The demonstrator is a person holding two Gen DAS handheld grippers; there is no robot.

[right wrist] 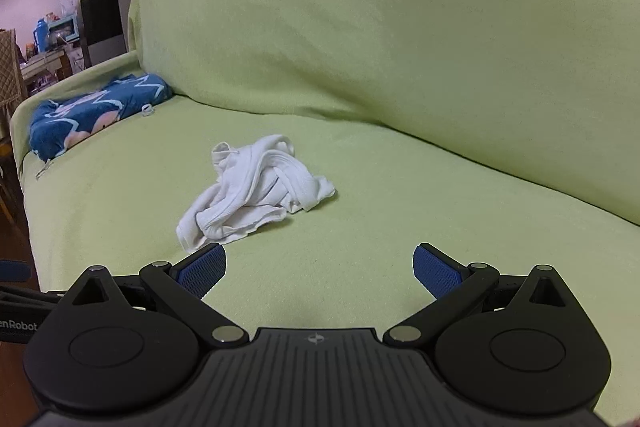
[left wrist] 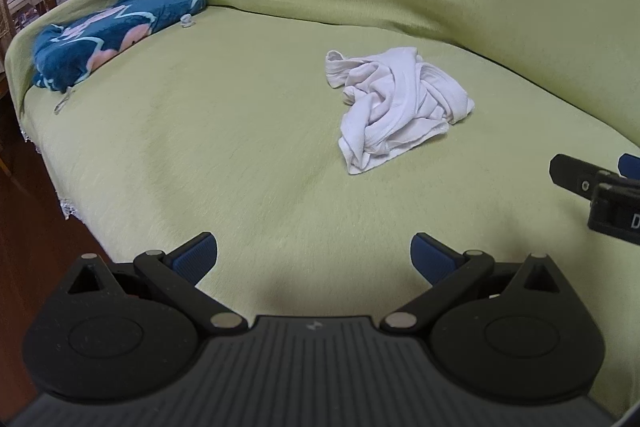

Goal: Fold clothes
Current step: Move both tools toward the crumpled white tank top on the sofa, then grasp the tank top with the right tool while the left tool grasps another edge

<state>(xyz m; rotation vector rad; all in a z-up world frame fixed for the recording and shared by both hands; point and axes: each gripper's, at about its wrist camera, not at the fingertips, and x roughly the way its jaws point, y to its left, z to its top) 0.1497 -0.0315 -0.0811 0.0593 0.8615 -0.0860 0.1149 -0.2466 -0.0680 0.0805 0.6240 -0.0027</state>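
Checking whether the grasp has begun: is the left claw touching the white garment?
Apart. In the left wrist view the open left claw hangs short of the white garment, with bare green sofa cover between them.

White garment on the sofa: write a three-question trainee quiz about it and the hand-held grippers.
1. True or false: the white garment lies neatly folded on the green sofa cover.
2. Multiple choice: the left hand-held gripper is A) shut on the garment, B) open and empty, C) out of view.
3. Fill in: the blue patterned blanket lies by the sofa's ____.

Key:
1. False; it is crumpled in a heap.
2. B; the right hand-held gripper is open and empty too.
3. Armrest, apart from the garment.
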